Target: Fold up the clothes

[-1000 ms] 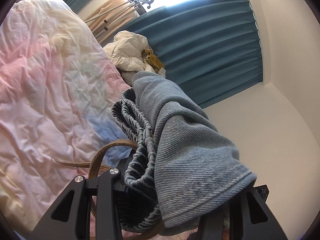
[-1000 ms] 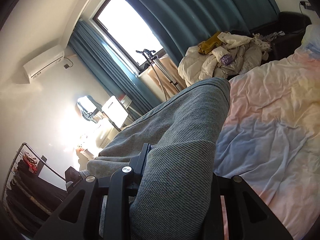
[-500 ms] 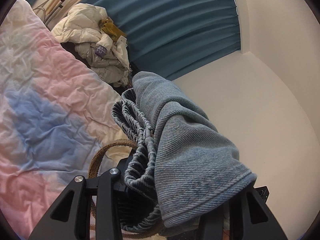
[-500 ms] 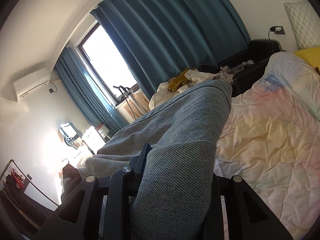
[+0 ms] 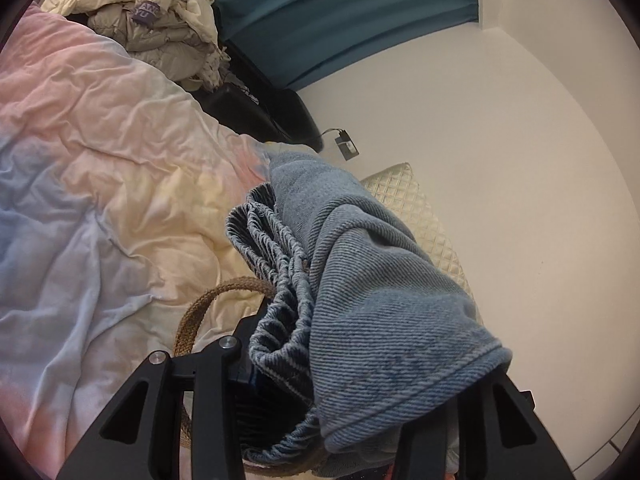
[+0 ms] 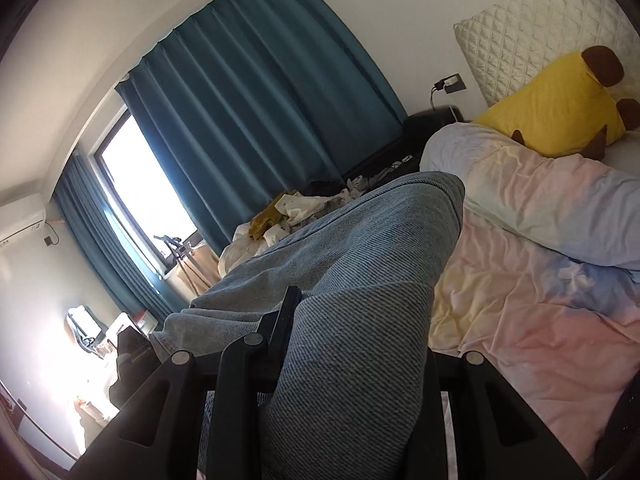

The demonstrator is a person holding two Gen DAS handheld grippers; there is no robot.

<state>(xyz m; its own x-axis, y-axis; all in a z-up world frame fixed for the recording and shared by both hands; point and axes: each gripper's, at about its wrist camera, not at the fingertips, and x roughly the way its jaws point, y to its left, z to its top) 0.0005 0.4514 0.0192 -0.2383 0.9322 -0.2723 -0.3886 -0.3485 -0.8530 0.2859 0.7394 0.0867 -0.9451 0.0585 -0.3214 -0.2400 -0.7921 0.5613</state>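
A pair of light blue denim jeans is held up above the bed by both grippers. In the left wrist view my left gripper (image 5: 320, 392) is shut on the jeans (image 5: 372, 300) at the gathered elastic waistband (image 5: 272, 256), where a brown woven belt (image 5: 200, 312) loops out. In the right wrist view my right gripper (image 6: 340, 364) is shut on the jeans (image 6: 352, 280), whose denim drapes over the fingers and hides the tips. The rest of the garment hangs out of sight.
Below lies a bed with a crumpled pastel pink, blue and yellow duvet (image 5: 100, 168) (image 6: 540, 280). A heap of pale clothes (image 5: 152, 16) (image 6: 280, 220) lies by teal curtains (image 6: 248, 112). A quilted white pillow (image 6: 532, 28) and yellow plush toy (image 6: 560, 108) sit at the headboard.
Both grippers have swung with the jeans toward the head of the bed: the window and tripod slid away, the pillow and yellow plush came into view. The grips are unchanged.
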